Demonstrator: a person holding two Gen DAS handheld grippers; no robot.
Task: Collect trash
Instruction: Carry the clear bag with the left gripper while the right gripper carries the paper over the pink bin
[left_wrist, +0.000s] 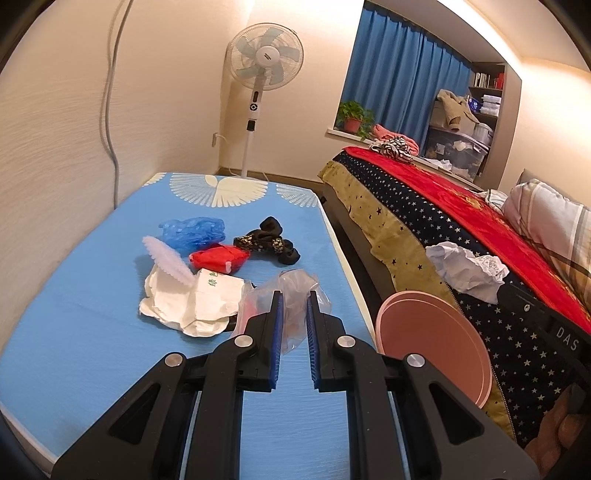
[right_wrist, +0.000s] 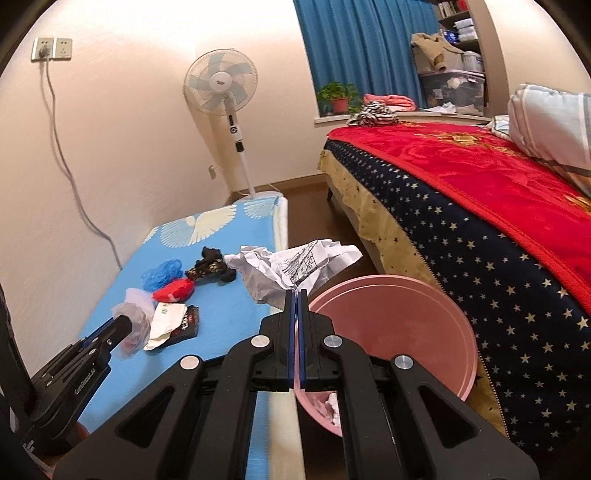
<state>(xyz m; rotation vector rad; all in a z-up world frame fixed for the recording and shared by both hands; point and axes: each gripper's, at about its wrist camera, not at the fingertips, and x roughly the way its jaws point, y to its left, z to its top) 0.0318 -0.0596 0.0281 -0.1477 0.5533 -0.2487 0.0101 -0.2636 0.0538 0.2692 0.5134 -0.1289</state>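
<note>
In the left wrist view, the left hand-held gripper (left_wrist: 294, 295) has its jaws apart, and a clear plastic bag (left_wrist: 295, 295) lies between and just beyond the fingers. I cannot tell whether the pads touch it. The bag rests on a blue bench (left_wrist: 74, 332) with a white wing pattern. On the same surface, further away, lie a white paper wrapper (left_wrist: 192, 306), a white scalloped lid (left_wrist: 168, 264), a red packet (left_wrist: 218, 258), a blue plastic bag (left_wrist: 194, 230) and a dark patterned sock (left_wrist: 271, 240). To the right, beside the bench, stands a pink bin (left_wrist: 436, 343). Above the bin hangs a crumpled white paper (left_wrist: 467, 271), in front of the bed (left_wrist: 461, 206) with its starred dark cover. A standing fan (left_wrist: 264, 55) is at the far wall.

In the right wrist view, the right hand-held gripper (right_wrist: 296, 293) is closed, and its fingertips pinch the lower edge of the crumpled white paper (right_wrist: 291, 269). The paper is in the air, over the near edge of the bench (right_wrist: 229, 314) and next to the rim of the pink bin (right_wrist: 458, 332). Some white scraps lie at the bottom of the bin. At the left, the left hand-held gripper (right_wrist: 127, 321) is seen from the side, with the clear plastic bag (right_wrist: 135, 325) around its tip; its opening is not visible from here. The red packet (right_wrist: 173, 290), blue plastic bag (right_wrist: 162, 273) and dark patterned sock (right_wrist: 212, 269) lie behind it.
</note>
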